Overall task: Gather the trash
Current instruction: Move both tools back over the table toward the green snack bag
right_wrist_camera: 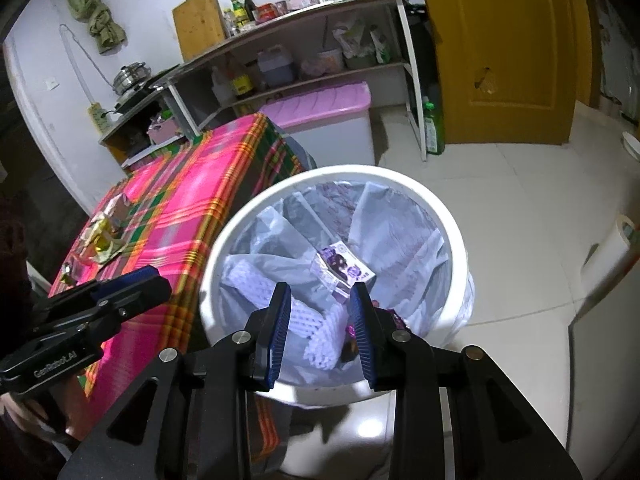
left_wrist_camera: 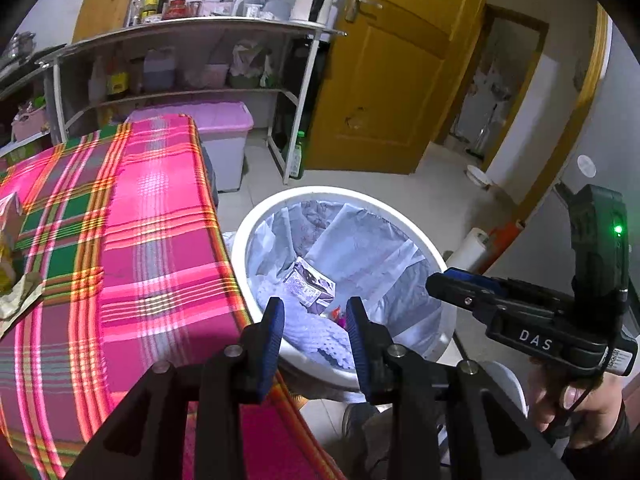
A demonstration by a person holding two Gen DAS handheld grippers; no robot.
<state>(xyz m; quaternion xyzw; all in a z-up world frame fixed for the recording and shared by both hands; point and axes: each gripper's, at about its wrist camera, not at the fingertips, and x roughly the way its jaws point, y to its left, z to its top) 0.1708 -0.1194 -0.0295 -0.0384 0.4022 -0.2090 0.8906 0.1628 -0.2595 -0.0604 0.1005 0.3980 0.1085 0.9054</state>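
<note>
A white trash bin (left_wrist_camera: pixel 404 208) with a pale liner stands on the floor beside the table; it also shows in the right wrist view (right_wrist_camera: pixel 448 216). Inside lie a purple-and-white carton (left_wrist_camera: pixel 310 286) (right_wrist_camera: pixel 346 268), white foam netting (right_wrist_camera: pixel 312 326) and small wrappers. My left gripper (left_wrist_camera: pixel 315 312) is open and empty above the bin's near rim. My right gripper (right_wrist_camera: pixel 321 300) is open and empty over the bin; it shows at the right of the left wrist view (left_wrist_camera: pixel 448 280). Crumpled yellow wrappers (right_wrist_camera: pixel 102 240) (left_wrist_camera: pixel 12 272) lie on the pink plaid tablecloth (left_wrist_camera: pixel 152 240).
A pink-lidded storage box (left_wrist_camera: pixel 224 128) stands behind the table. A metal shelf rack (left_wrist_camera: pixel 180 32) with bottles and bags lines the back wall. A yellow door (left_wrist_camera: pixel 384 80) is at the right. A green bottle (right_wrist_camera: pixel 434 126) stands on the tiled floor.
</note>
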